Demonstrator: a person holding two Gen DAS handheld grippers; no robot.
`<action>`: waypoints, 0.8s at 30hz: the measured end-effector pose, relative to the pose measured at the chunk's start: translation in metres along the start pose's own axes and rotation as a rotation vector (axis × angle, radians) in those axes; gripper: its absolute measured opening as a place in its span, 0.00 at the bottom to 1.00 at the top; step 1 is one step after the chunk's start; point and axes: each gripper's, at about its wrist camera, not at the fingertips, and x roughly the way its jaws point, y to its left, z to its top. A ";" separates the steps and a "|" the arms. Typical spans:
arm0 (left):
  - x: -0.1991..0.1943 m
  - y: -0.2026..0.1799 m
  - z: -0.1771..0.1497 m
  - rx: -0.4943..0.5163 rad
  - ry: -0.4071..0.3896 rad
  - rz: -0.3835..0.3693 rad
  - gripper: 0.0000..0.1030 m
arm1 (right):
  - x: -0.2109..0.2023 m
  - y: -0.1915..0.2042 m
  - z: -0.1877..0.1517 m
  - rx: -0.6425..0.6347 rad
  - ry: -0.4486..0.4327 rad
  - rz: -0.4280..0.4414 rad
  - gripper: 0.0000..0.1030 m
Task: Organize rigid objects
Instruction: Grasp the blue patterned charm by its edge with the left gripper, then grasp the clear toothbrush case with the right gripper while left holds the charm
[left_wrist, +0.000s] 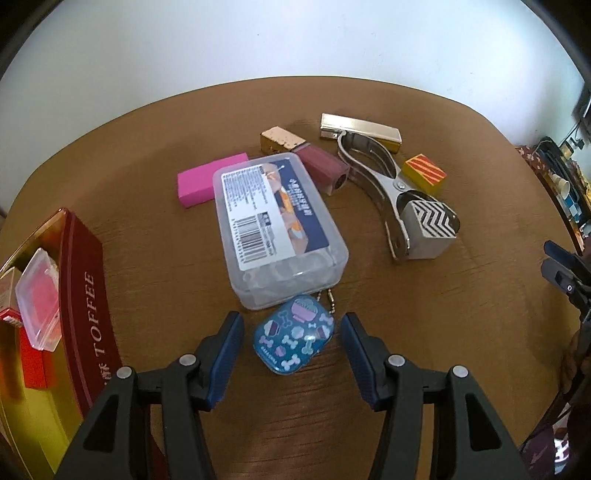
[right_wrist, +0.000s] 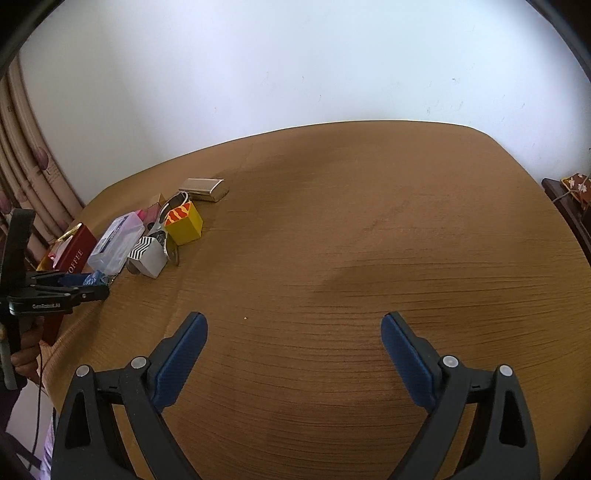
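Note:
My left gripper (left_wrist: 291, 325) is open, its fingers on either side of a small blue tin (left_wrist: 292, 338) with bone and cupcake prints and a ball chain, lying on the brown table. Behind it lie a clear plastic box (left_wrist: 280, 229), a pink block (left_wrist: 207, 180), a maroon block (left_wrist: 325, 168), a gold block (left_wrist: 282, 140), a metal clamp (left_wrist: 380, 184), a zigzag cube (left_wrist: 430, 230), a yellow striped cube (left_wrist: 424, 171) and a gold bar (left_wrist: 360, 129). My right gripper (right_wrist: 293, 325) is open and empty over bare table; the left gripper (right_wrist: 92, 286) shows at its far left.
A red TOFFEE tin (left_wrist: 79, 295) stands open at the left, holding a small clear case (left_wrist: 38, 299) and red boxes. The table's right edge (left_wrist: 546, 206) borders clutter. The object cluster (right_wrist: 155, 229) lies far left of the right gripper.

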 end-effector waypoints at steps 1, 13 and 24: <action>0.001 0.001 0.001 -0.006 -0.001 0.000 0.54 | -0.001 0.000 -0.001 0.001 0.001 0.000 0.91; -0.020 -0.016 -0.037 -0.072 -0.034 -0.024 0.41 | 0.005 -0.003 0.001 0.013 0.027 -0.005 0.91; -0.038 -0.010 -0.081 -0.204 -0.026 -0.096 0.41 | 0.010 -0.001 0.002 0.001 0.051 -0.030 0.93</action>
